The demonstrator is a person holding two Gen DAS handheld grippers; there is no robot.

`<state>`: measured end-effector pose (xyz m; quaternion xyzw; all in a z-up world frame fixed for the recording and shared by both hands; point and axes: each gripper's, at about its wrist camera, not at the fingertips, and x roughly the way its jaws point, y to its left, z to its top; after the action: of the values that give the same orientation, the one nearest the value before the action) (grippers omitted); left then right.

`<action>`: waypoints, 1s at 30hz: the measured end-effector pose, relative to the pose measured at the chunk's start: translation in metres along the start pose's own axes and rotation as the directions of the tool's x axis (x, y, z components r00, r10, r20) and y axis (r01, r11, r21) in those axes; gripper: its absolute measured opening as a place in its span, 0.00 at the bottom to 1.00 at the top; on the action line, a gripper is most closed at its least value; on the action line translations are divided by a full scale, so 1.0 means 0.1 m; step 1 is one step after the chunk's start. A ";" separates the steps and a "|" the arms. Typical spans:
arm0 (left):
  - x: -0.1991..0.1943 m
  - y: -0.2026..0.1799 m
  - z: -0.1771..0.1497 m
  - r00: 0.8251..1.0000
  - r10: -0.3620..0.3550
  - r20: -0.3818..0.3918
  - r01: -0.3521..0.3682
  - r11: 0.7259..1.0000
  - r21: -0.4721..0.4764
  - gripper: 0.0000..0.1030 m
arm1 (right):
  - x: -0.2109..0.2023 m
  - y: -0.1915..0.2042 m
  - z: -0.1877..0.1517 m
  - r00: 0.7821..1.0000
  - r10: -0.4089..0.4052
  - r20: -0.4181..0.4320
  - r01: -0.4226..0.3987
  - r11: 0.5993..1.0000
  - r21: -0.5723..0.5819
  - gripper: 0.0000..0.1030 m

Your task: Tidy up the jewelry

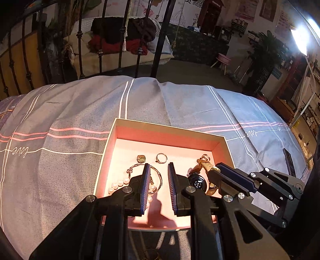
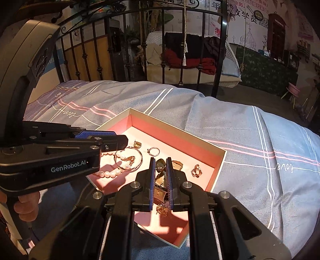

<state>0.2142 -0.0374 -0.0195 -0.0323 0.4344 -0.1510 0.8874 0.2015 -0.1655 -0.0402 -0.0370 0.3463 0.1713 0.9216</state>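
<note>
Box [image 1: 112, 138]: pink-lined, shallow, open-topped, resting on the grey striped bedspread [image 1: 60, 112]; all visible jewelry lies inside it.
Contents: one pearl bracelet [image 2: 109, 173], one bangle [image 2: 138, 160], one band ring [image 2: 154, 151], one watch [image 1: 197, 183]; small gold pieces, count uncertain.
Left gripper [image 1: 159, 188]: narrowly parted, nothing pinched, above the box.
Right gripper [image 2: 160, 184]: pressed nearly together above the watch strap; no grip evident.
Technique: judged best to lift one piece at a time, clear of the pearls.

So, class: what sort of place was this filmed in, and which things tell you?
Probably a bedroom set inside a shop or showroom: a bed with a striped cover, an iron bedstead, and beyond it shelving and wall posters.
</note>
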 end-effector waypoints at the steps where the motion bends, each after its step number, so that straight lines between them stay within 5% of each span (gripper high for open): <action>1: -0.02 0.00 0.00 1.000 -0.002 0.003 0.002 1.000 -0.001 0.19 | -0.01 0.00 0.00 1.000 0.005 0.003 -0.005 1.000 0.000 0.13; 3: -0.08 0.02 0.00 1.000 0.003 0.015 -0.003 1.000 -0.008 0.30 | -0.04 0.01 -0.01 1.000 0.002 0.002 -0.002 1.000 -0.004 0.34; 5: -0.18 0.03 0.00 0.999 0.010 0.042 -0.010 1.000 -0.017 0.59 | -0.12 0.02 -0.01 1.000 -0.015 0.024 0.015 1.000 -0.006 0.56; 10: -0.49 0.05 -0.14 0.995 0.015 0.098 -0.014 1.000 -0.012 0.69 | -0.39 0.04 -0.13 0.998 -0.018 0.063 0.018 1.000 -0.012 0.59; 13: -0.62 0.09 -0.34 0.995 0.008 0.101 -0.006 1.000 -0.017 0.71 | -0.54 0.05 -0.28 0.997 -0.009 0.072 0.009 1.000 -0.001 0.70; 25: -0.35 0.06 -1.03 0.999 0.025 -0.048 -0.024 0.999 0.035 0.68 | -0.56 0.31 -1.00 0.995 0.073 -0.063 -0.073 0.997 -0.006 0.70; 30: -0.17 0.08 -1.02 0.995 0.031 -0.099 -0.028 0.999 0.037 0.38 | -0.53 0.39 -0.99 0.994 0.080 -0.068 -0.082 0.996 -0.027 0.70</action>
<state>0.1265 -0.0167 -0.0715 -0.0027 0.4759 -0.1469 0.8671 0.0892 -0.1624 -0.0787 -0.0424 0.3755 0.2126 0.9011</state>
